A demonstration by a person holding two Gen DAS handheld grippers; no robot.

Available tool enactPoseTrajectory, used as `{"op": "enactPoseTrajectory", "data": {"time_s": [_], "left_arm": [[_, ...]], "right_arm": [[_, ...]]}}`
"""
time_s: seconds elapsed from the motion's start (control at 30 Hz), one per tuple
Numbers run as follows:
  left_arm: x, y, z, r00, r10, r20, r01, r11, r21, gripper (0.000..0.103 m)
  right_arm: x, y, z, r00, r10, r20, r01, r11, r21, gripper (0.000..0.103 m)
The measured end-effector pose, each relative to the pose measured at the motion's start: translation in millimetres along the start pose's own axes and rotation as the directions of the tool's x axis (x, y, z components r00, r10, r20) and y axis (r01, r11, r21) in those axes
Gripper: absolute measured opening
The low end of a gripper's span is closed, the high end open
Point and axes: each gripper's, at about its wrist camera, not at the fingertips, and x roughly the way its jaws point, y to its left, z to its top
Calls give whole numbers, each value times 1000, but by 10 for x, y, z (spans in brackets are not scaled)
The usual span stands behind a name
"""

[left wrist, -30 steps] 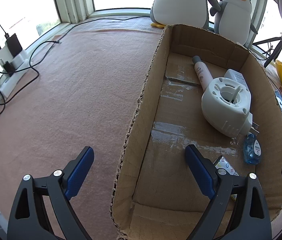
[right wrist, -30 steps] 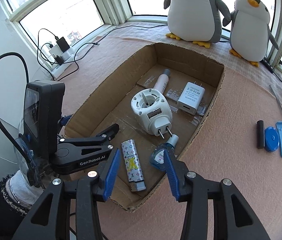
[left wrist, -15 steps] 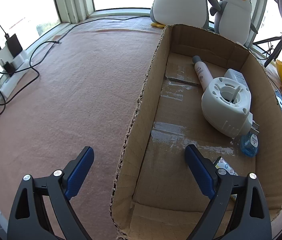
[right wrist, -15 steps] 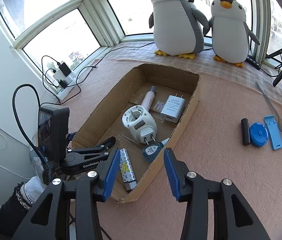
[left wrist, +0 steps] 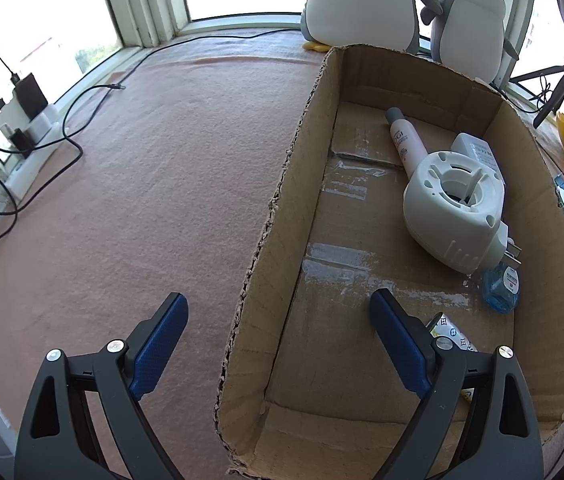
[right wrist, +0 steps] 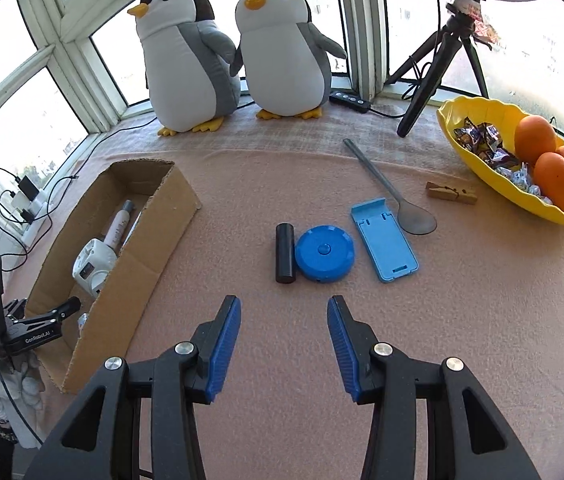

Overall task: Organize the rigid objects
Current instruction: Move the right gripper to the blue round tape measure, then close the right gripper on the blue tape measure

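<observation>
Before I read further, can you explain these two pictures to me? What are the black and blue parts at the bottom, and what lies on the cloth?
A person holds one tool in each hand; a camera on each looks along its two blue fingers. The left tool is open and empty, straddling the near left wall of a cardboard box with a white plug-in device, a tube and a small blue bottle inside. The right tool is open and empty, above a black cylinder, a round blue case, a blue stand and a spoon.
</observation>
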Motion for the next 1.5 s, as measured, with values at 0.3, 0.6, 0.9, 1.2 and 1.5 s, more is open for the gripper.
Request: {"op": "enactPoseTrajectory", "data": {"time_s": [0.3, 0.6, 0.9, 1.2, 1.5], "left_arm": [[0, -2, 8, 1000, 10, -15, -10, 1000, -7, 94], [17, 17, 19, 1000, 0, -30, -1, 1000, -24, 94], [38, 30, 31, 999, -9, -32, 8, 999, -32, 94], [47, 49, 17, 999, -23, -31, 22, 999, -45, 94], [54, 42, 16, 999, -28, -28, 26, 998, -55, 94]], "right_arm": [[410, -207, 119, 998, -18, -52, 17, 1000, -19, 34], [640, -189, 178, 996, -39, -82, 36, 998, -43, 34], [733, -142, 310, 994, -52, -91, 45, 996, -79, 41], [874, -91, 470, 992, -79, -102, 68, 992, -107, 45], [995, -65, 621, 989, -74, -129, 58, 991, -122, 53]]}}
